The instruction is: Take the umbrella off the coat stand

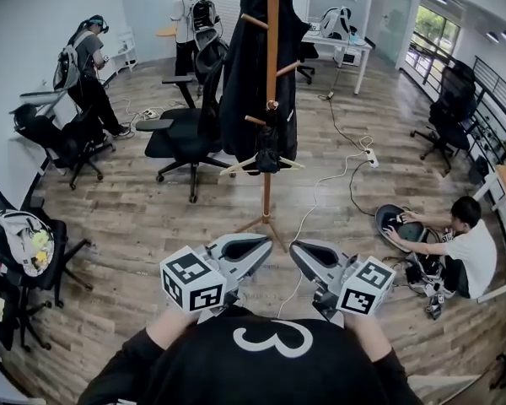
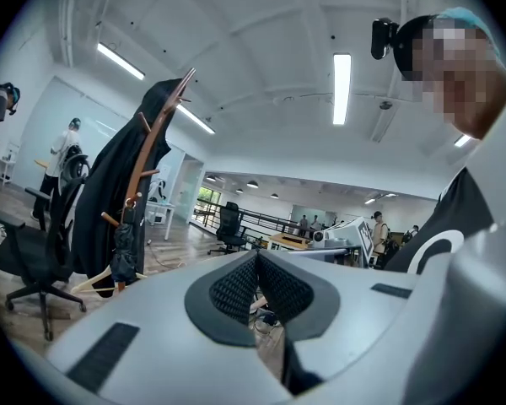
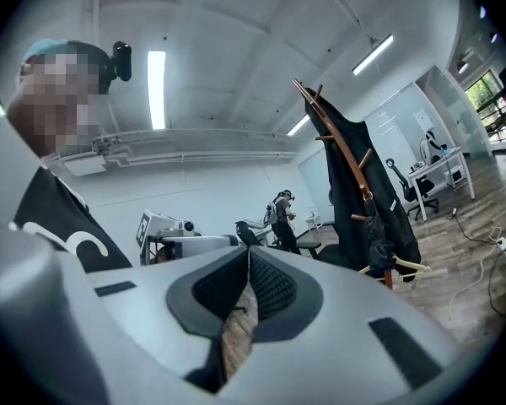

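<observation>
Left gripper and right gripper, both pressed together and empty, point at the coat stand. Spread one before reaching the folded umbrella hanging under its peg.

Ahead: wood floor is left open up to the coat stand.
Left side: crowded by an office chair.
Right side: crossed by a cable.
Pegs: draped by a black coat.

Wooden coat stand, dark cloth umbrella, glossy plank floor.
</observation>
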`<state>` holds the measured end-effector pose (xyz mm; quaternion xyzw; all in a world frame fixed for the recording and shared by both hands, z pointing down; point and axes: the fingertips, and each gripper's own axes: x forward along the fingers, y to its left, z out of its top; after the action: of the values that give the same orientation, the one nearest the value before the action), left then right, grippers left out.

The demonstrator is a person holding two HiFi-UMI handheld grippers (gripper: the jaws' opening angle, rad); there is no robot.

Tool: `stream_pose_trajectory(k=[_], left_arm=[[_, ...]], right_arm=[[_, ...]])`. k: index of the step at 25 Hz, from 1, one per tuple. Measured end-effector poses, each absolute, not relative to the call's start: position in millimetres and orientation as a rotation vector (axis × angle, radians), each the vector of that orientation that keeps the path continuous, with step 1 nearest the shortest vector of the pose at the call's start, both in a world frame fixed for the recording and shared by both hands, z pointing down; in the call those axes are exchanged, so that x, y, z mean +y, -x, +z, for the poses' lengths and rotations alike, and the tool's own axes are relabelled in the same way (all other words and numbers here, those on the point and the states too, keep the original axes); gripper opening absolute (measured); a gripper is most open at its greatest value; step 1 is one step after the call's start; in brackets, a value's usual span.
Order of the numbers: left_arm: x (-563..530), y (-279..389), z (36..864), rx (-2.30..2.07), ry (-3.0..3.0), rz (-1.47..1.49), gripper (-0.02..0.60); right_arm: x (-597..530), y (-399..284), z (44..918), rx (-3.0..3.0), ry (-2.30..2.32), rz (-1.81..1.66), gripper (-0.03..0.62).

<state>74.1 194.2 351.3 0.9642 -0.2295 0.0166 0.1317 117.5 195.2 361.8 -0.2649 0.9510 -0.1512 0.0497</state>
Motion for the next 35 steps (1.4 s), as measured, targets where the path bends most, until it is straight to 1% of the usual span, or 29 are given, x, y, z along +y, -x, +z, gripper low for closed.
stream_pose_trajectory(k=[11, 19, 28, 35], left_arm=[[61.2, -33.8, 347.6, -0.554, -2.765, 0.094, 0.017], [-23.1, 0.0, 360.3, -0.486, -2.77, 0.124, 0.017], [-78.3, 16.8, 376.6, -0.409, -2.761, 0.114, 0.017], [-99.3, 15.4, 389.5, -0.407, -2.735, 0.12, 0.017]], right_arm=[[66.9, -78.8, 355.9, 2.84, 0.957, -0.535, 0.026], [-16.5, -53.9, 369.4, 2.772, 1.095, -0.578, 0.026], [-61.1, -41.3, 388.4, 2.722, 1.227, -0.601, 0.026], [-82.1, -52.7, 401.6, 2.699, 1.3, -0.647, 0.028]])
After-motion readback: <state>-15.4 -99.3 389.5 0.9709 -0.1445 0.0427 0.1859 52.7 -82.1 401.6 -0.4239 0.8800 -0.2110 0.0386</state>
